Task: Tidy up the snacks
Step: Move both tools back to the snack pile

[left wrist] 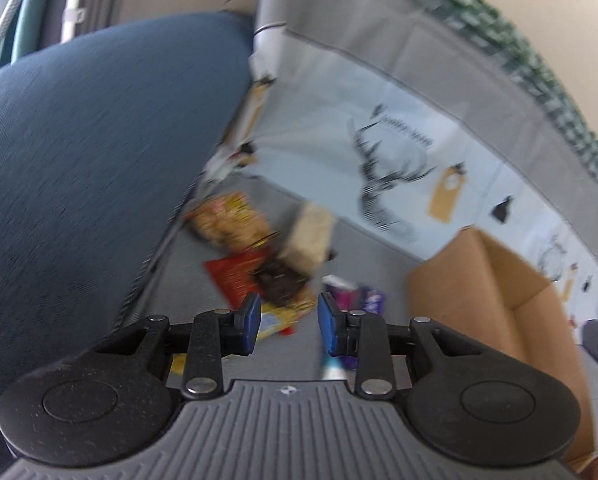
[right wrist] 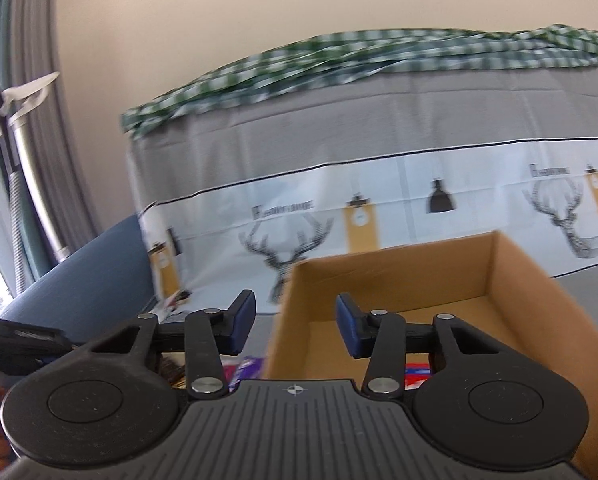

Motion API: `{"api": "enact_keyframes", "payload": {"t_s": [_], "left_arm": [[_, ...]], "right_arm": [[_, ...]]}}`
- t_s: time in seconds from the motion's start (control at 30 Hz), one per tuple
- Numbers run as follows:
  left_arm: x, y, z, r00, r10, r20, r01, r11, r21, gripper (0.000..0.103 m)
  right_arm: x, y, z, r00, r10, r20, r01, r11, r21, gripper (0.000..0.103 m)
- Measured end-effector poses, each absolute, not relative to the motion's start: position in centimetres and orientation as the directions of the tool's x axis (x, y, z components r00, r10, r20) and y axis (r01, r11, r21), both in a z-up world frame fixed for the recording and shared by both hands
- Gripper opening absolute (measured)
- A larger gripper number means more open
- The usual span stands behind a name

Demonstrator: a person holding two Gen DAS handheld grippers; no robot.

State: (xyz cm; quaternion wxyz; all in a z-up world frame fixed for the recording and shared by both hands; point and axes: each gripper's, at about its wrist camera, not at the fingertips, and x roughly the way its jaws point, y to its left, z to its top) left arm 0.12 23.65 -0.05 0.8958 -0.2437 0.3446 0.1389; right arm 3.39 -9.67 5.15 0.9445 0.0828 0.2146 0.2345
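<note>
A blurred heap of snack packets lies on a grey surface in the left wrist view: an orange-yellow packet [left wrist: 229,216], a beige one [left wrist: 311,236], a red one [left wrist: 233,272], a dark brown one [left wrist: 279,280] and a purple one [left wrist: 355,300]. My left gripper [left wrist: 289,314] hovers just short of the heap, open with a narrow gap and nothing between its blue pads. An open cardboard box [left wrist: 499,280] stands to the right. In the right wrist view my right gripper [right wrist: 295,314] is open over the box's near left corner [right wrist: 399,280]. A red packet [right wrist: 419,370] shows inside the box.
A dark blue cushion [left wrist: 79,160] rises at the left of the heap. Behind stands a grey-and-white cloth with deer prints [left wrist: 379,160], topped by a green checked cloth [right wrist: 339,52]. The other gripper and a hand [right wrist: 15,344] show at the right view's left edge.
</note>
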Motion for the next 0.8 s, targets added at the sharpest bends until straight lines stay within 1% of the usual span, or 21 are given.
{"api": "enact_keyframes", "payload": {"t_s": [0.07,0.3,0.37,0.43,0.53,0.63,0.67,0.7,0.73,0.8], "left_arm": [[0.4,24.1,-0.7,0.712,0.085,-0.697,-0.428,0.839,-0.335,0.034],[1.6,24.2,-1.7,0.685,0.097,-0.722,-0.416,0.866,-0.278,0.036],[1.9,24.3,-2.1,0.674,0.099,-0.732,-0.42,0.867,-0.269,0.036],[2.2,24.6,-2.5,0.664,0.094,-0.742,-0.427,0.862,-0.273,0.039],[2.4,25.0,-3.2,0.652,0.077,-0.755,-0.439,0.849,-0.293,0.046],[2.7,25.0,-3.6,0.639,0.071,-0.766,-0.436,0.853,-0.285,0.054],[2.8,25.0,-3.7,0.635,0.075,-0.769,-0.435,0.857,-0.276,0.061],[2.9,25.0,-3.8,0.63,0.079,-0.772,-0.435,0.86,-0.267,0.068],[3.1,24.9,-3.9,0.625,0.079,-0.776,-0.434,0.862,-0.262,0.07],[3.5,25.0,-4.3,0.615,0.076,-0.785,-0.432,0.865,-0.255,0.074]], "right_arm": [[2.9,-8.2,4.8,0.776,0.511,-0.37,-0.443,0.859,0.257,0.042],[1.6,-2.5,3.5,0.682,0.616,-0.395,-0.568,0.786,0.246,0.042],[1.5,-0.8,3.0,0.658,0.623,-0.423,-0.584,0.777,0.235,0.042],[1.8,0.9,2.1,0.639,0.609,-0.47,-0.59,0.78,0.209,0.042],[2.9,3.1,0.0,0.614,0.55,-0.566,-0.574,0.803,0.158,0.042],[4.8,4.3,-2.0,0.58,0.501,-0.642,-0.522,0.834,0.179,0.044],[5.5,4.7,-2.6,0.572,0.484,-0.662,-0.503,0.845,0.183,0.044],[6.2,5.0,-3.3,0.564,0.469,-0.68,-0.486,0.854,0.186,0.047],[6.8,5.5,-3.9,0.552,0.456,-0.698,-0.472,0.861,0.189,0.053],[7.7,6.2,-5.3,0.526,0.433,-0.732,-0.449,0.872,0.193,0.055]]}}
